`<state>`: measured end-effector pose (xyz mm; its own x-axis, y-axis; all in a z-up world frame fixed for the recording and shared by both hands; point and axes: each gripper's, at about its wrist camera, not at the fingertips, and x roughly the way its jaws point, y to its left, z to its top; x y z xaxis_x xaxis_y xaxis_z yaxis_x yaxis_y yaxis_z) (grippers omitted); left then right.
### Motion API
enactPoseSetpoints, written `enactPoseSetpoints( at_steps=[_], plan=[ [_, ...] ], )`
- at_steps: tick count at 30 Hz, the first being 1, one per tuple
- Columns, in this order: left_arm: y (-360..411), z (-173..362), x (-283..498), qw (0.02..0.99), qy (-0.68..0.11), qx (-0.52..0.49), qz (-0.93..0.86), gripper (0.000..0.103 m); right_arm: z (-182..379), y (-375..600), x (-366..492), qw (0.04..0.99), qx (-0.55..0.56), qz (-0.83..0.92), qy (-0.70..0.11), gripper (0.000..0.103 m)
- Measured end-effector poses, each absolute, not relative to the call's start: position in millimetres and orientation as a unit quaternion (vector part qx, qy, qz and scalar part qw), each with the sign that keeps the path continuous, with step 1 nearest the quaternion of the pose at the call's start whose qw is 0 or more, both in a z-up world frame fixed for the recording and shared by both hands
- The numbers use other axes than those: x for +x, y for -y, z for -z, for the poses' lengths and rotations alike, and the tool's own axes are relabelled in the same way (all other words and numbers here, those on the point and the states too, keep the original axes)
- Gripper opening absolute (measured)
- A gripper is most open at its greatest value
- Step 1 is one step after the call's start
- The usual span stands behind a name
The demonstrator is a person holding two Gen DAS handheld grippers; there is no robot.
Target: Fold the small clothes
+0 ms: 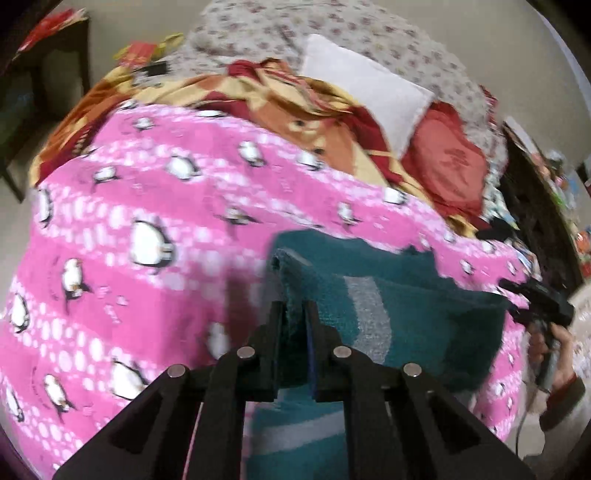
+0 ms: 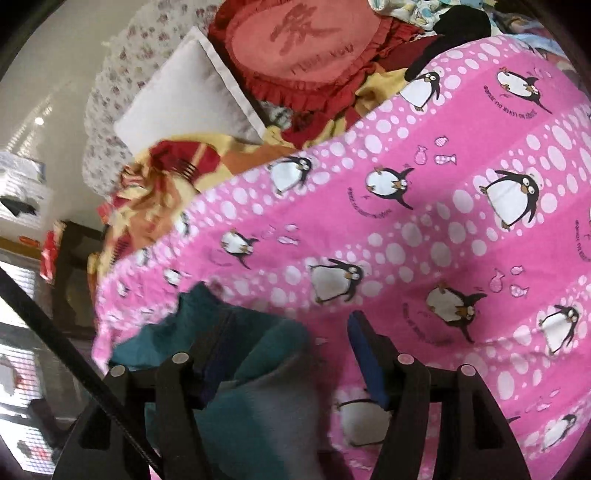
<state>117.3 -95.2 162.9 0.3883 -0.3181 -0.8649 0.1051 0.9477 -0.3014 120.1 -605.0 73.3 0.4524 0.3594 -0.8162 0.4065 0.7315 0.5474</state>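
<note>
A teal knitted garment with a grey stripe [image 1: 413,306] lies on a pink penguin-print blanket [image 1: 147,206]. My left gripper [image 1: 295,314] is shut on a raised fold of the teal garment at its left end. In the left wrist view my right gripper [image 1: 535,302] is at the garment's right edge. In the right wrist view my right gripper [image 2: 291,328] is open, its jaws wide apart, with the teal garment [image 2: 258,369] lying between them over the pink blanket [image 2: 443,229].
Behind the blanket lie a red and yellow patterned cloth [image 1: 295,110], a white pillow [image 1: 369,92], a red frilled cushion [image 2: 306,48] and a floral sheet [image 1: 332,33]. Dark furniture [image 1: 44,74] stands at the left.
</note>
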Motion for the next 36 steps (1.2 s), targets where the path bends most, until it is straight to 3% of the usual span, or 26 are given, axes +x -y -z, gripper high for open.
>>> enactPoseSetpoints(
  at_steps=[6,13,14,15,16,22,25,29,32,34,36],
  plan=[
    [100,-154,114,0.824,-0.544,-0.093,0.129,0.01,-63,582,126,0.751,0.38,-0.007,-0.539,0.068],
    [103,-152,118,0.823,-0.547,-0.088,0.126,0.01,-80,587,96,0.767,0.427,-0.023,-0.478,0.067],
    [104,-151,118,0.822,-0.548,-0.088,0.126,0.01,-79,583,99,0.767,0.416,-0.03,-0.488,0.063],
    [104,-151,119,0.822,-0.549,-0.089,0.126,0.01,-75,575,104,0.769,0.39,-0.027,-0.506,0.027],
    [105,-151,119,0.821,-0.549,-0.092,0.126,0.01,-73,570,110,0.772,0.363,-0.013,-0.521,0.011],
    [127,-151,116,0.816,-0.55,-0.09,0.153,0.01,-92,586,111,0.81,0.316,0.059,-0.49,0.009],
    [142,-121,120,0.81,-0.567,-0.053,0.137,0.01,-60,585,126,0.801,0.281,0.087,-0.522,0.009],
    [132,-97,126,0.801,-0.581,-0.088,0.118,0.011,-39,584,137,0.807,0.248,0.085,-0.529,0.01],
    [133,-102,126,0.804,-0.577,-0.076,0.123,0.011,-58,593,123,0.814,0.264,0.095,-0.508,0.016],
    [132,-112,125,0.807,-0.572,-0.075,0.126,0.012,-82,597,107,0.822,0.278,0.088,-0.49,0.026],
    [129,-124,123,0.811,-0.566,-0.08,0.125,0.013,-104,588,91,0.832,0.27,0.061,-0.48,0.026]
  ],
)
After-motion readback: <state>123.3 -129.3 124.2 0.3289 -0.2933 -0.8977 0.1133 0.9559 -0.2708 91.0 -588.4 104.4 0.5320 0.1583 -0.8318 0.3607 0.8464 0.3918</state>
